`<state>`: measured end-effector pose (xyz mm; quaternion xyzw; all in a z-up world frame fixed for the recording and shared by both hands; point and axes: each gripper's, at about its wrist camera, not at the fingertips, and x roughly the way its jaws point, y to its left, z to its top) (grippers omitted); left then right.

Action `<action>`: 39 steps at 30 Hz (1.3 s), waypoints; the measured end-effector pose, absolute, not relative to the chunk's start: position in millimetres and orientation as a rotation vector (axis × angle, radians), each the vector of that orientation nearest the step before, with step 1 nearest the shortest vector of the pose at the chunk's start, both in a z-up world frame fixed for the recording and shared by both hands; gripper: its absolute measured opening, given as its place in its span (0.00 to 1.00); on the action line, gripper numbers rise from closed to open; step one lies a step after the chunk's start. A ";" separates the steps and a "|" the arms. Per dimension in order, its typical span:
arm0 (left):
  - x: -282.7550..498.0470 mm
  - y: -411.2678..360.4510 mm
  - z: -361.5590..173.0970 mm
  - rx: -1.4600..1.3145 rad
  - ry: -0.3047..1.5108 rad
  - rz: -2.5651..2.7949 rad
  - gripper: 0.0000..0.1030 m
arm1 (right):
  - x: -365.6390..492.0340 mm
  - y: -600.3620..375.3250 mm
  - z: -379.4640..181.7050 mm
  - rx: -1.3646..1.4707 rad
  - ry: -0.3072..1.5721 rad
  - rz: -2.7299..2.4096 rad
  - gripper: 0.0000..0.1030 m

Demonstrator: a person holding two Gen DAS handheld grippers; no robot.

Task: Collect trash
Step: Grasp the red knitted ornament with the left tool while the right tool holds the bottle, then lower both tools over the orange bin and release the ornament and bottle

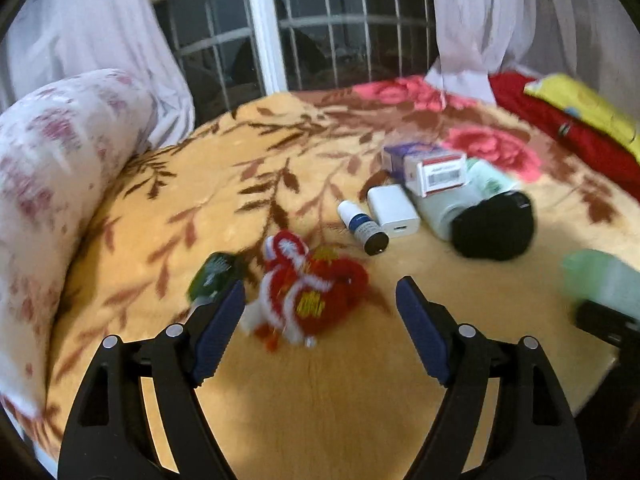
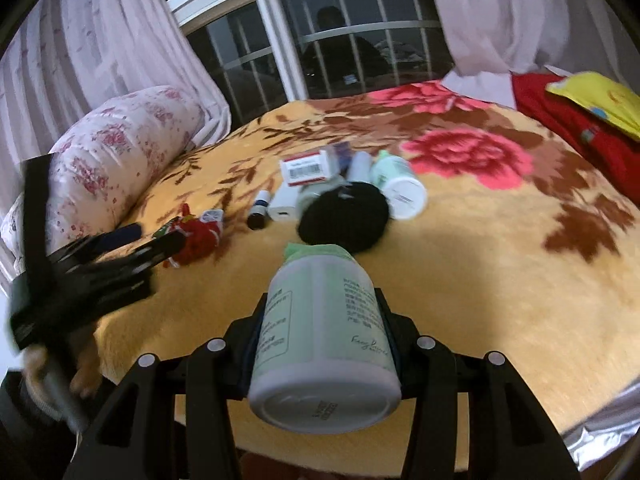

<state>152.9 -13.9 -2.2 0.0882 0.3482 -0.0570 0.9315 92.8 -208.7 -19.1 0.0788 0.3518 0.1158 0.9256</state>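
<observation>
My left gripper (image 1: 320,300) is open, its jaws on either side of a red and white yarn ornament (image 1: 308,292) lying on the bed; a green wrapper (image 1: 212,276) lies just left of it. My right gripper (image 2: 320,320) is shut on a pale green bottle (image 2: 324,344) held above the bed, bottom toward the camera. That bottle shows at the right edge of the left wrist view (image 1: 604,284). Farther back lie a small dropper bottle (image 1: 362,228), a white charger (image 1: 394,210), a red-and-white box (image 1: 436,172), a black cloth wad (image 1: 494,228) and a second green bottle (image 2: 400,188).
The bed has a yellow floral blanket (image 2: 480,260). A floral bolster (image 1: 60,184) lies along the left. Red and yellow bedding (image 2: 580,120) is at the far right. A barred window (image 2: 340,52) and curtains stand behind. The left gripper shows at the left of the right wrist view (image 2: 152,240).
</observation>
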 end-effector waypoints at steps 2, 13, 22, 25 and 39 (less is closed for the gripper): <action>167.2 -17.8 -8.7 0.212 0.723 -0.098 0.74 | 90.0 -214.5 -22.2 0.161 0.724 0.226 0.47; 188.4 -21.6 -20.0 0.172 0.766 -0.101 0.28 | 93.9 -217.2 -30.1 0.184 0.730 0.231 0.47; 117.4 -6.9 44.3 0.045 0.582 -0.220 0.26 | 85.7 -212.1 -22.6 0.169 0.707 0.244 0.47; 80.9 -6.5 58.6 0.044 0.532 -0.243 0.26 | 77.8 -210.6 -15.5 0.164 0.690 0.258 0.47; -20.9 -12.2 1.7 0.031 0.653 -0.317 0.26 | 25.0 -203.4 -10.0 0.124 0.697 0.284 0.47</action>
